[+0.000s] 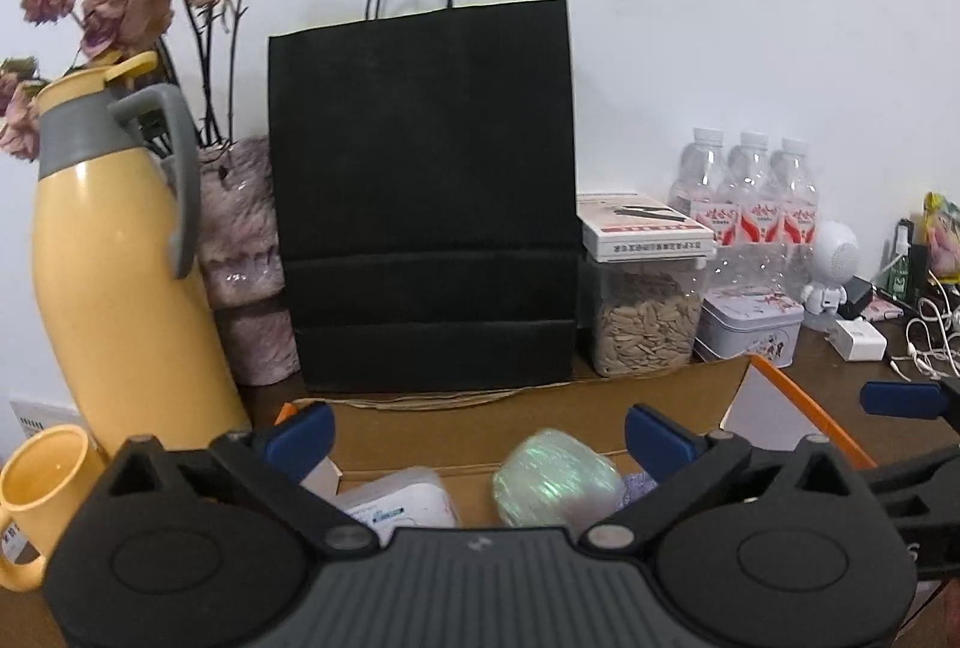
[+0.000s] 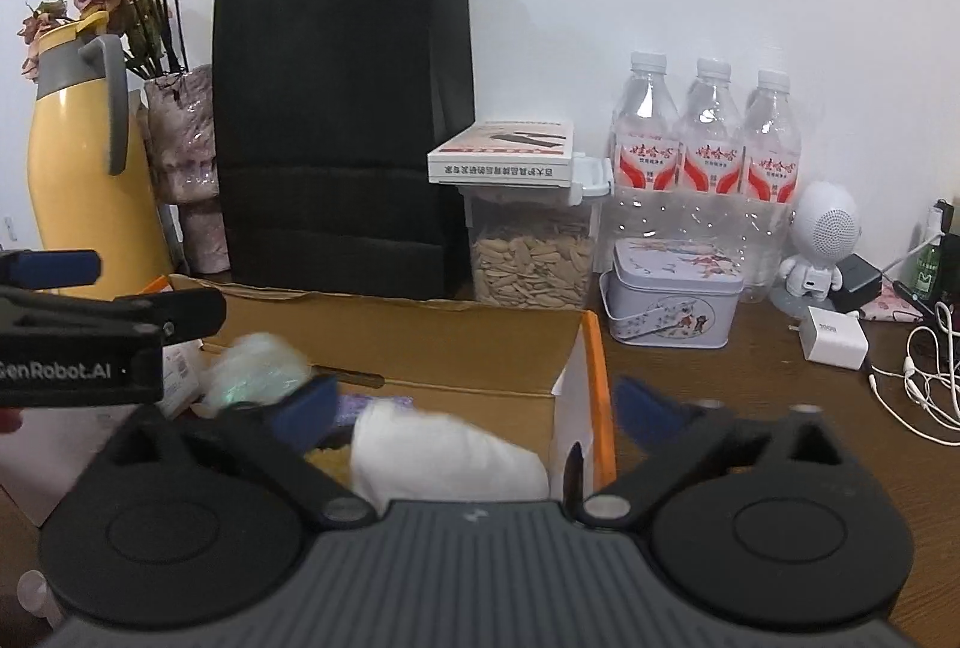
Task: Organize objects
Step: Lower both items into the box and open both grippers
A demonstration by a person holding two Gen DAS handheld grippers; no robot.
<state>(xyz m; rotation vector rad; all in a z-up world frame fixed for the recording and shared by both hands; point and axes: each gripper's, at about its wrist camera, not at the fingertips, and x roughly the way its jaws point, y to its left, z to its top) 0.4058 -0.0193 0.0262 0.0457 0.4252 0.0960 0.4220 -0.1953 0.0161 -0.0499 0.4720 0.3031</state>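
An open cardboard box (image 1: 540, 417) (image 2: 420, 342) with an orange edge sits on the brown table. In it lie a shiny pale-green pouch (image 1: 555, 477) (image 2: 255, 369), a white packet (image 1: 402, 507) and a white soft bundle (image 2: 444, 450). My left gripper (image 1: 478, 441) is open above the box, over the pouch and packet, holding nothing. My right gripper (image 2: 477, 405) is open too, over the white bundle, with the box's right wall between its fingers. Each gripper shows in the other's view: the left gripper (image 2: 90, 312) at the left edge, the right one's blue pad (image 1: 900, 399) at the right edge.
Behind the box stand a black paper bag (image 1: 420, 198), a yellow thermos (image 1: 120, 288), a yellow mug (image 1: 42, 492), a vase of dried flowers (image 1: 246, 258) and a seed jar (image 2: 531, 264) under a book. To the right are water bottles (image 2: 708, 150), a tin (image 2: 672, 294), a white speaker figure (image 2: 825, 234), a charger and cables (image 2: 918, 378).
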